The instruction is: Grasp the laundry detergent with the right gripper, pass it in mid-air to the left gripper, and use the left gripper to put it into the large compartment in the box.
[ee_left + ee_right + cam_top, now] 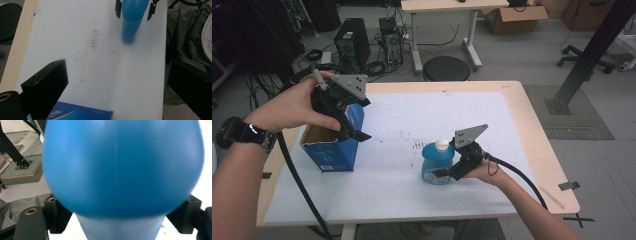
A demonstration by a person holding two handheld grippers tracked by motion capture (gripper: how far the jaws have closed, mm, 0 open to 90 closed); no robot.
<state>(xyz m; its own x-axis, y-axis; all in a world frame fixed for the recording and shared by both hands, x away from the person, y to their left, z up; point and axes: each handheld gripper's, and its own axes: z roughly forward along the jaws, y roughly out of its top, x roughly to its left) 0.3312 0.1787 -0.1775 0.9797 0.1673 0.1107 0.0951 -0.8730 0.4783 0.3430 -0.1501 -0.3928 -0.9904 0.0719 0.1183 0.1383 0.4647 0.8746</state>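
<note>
**Right gripper clamped on the blue bottle, box waiting at the left**

High view: the right gripper (447,172) has its jaws closed around the blue bottle (437,162), which stands upright on the white sheet (422,115) near the table's front middle, white cap up. The left gripper (357,127) is held at the open blue box (329,145) toward the left edge, jaws apart over its rim and gripping nothing.

Left gripper view: its own black jaws stand wide, the box's blue edge (80,113) just below them; farther off the bottle (131,22) sits between the other gripper's fingers (118,10).

Right gripper view: the bottle's rounded body (122,167) sits tight between the two jaws.

The step in hand looks like the grasp before a lift. Next, probably, the bottle must rise clear of the sheet and travel left to the box, kept upright, while the left gripper steadies the box.
</note>
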